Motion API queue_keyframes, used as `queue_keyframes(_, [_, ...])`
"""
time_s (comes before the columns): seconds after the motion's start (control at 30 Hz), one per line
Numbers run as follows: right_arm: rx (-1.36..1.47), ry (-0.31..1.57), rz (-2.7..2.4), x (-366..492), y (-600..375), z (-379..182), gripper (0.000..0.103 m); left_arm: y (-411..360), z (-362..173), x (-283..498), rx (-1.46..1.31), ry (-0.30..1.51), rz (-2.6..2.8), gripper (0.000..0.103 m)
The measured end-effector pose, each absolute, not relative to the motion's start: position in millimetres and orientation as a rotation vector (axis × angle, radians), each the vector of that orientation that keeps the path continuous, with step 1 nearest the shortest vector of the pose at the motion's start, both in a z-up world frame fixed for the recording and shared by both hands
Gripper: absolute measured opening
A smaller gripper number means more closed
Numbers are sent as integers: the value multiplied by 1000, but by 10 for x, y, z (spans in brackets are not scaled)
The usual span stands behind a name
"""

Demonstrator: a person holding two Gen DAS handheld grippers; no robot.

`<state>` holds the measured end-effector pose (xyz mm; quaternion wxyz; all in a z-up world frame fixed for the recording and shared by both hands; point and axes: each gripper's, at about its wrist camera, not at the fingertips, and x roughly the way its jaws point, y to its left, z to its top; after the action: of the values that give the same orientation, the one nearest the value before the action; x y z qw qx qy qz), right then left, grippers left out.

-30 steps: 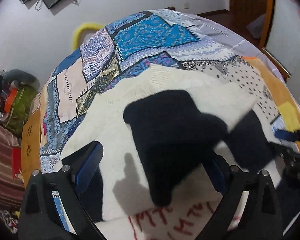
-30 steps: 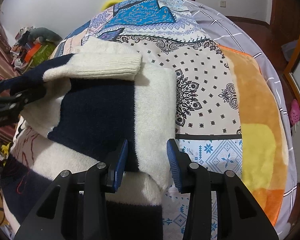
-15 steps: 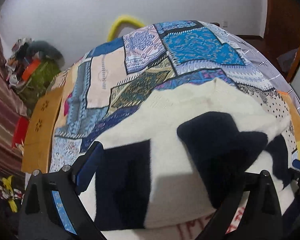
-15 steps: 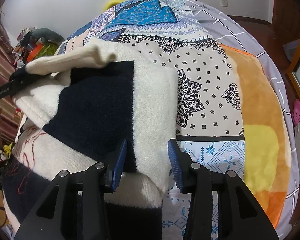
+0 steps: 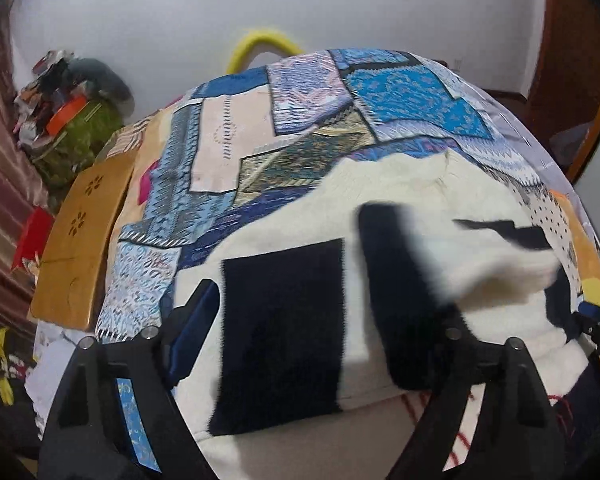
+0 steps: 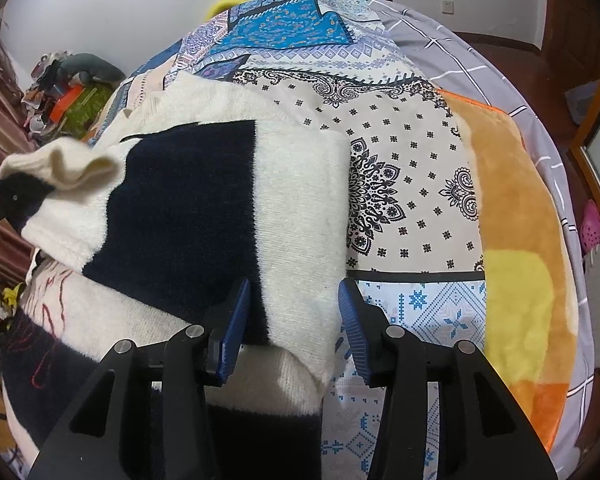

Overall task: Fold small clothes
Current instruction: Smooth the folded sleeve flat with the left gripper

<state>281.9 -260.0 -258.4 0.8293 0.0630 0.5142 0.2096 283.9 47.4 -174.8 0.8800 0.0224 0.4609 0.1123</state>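
On the bed, across the patchwork bedspread (image 6: 404, 184), lay a cream-and-navy knitted sweater (image 6: 300, 208), partly folded over itself; its navy block (image 6: 188, 208) faced up, with a cream band along the side nearest the black-and-white printed patch; lower layers of the same garment, cream with red stitching (image 6: 48, 308), showed beneath at the near left. The right gripper (image 6: 294, 328) pointed down at the near edge of the folded layer; its blue-padded fingers (image 6: 236, 320) stood partly apart, straddling the cream edge; the left pad lay against the navy knit, while the right pad (image 6: 352, 328) stood clear of the cloth over the blue-and-white patch, so nothing was clamped. In the left wrist view the left gripper (image 5: 320, 328) hung wide over the sweater (image 5: 380, 200); its jaws had just been closing somewhat; the cream sleeve with its navy section (image 5: 404, 288) ran blurred across the right-hand finger, and whether either pad pressed on it could not be told; the left pad (image 5: 192, 336) stood free above the sweater's edge. From the right wrist view, the cream cuff (image 6: 64, 164) was bunched up at the far left beside the dark tip of the other gripper. An orange-and-yellow blanket (image 6: 512, 240) lay along the bed's right side; a wooden board (image 5: 84, 232) rested at the left edge.
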Motion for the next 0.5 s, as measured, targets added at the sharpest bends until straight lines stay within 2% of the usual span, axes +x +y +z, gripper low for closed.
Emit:
queue_keyframes(0.03, [132, 1092, 443, 2820, -2598, -2585, 42, 533, -1727, 2815, 39, 950, 263, 70])
queue_keyframes(0.07, [126, 1095, 436, 2817, -2595, -2586, 42, 626, -1714, 2798, 37, 949, 308, 65])
queue_keyframes(0.2, [122, 1095, 435, 2821, -2593, -2586, 42, 979, -1746, 2707, -91, 995, 294, 65])
queue_keyframes(0.5, [103, 1097, 414, 2811, -2566, -2539, 42, 1268, -1883, 2422, -60, 1044, 327, 65])
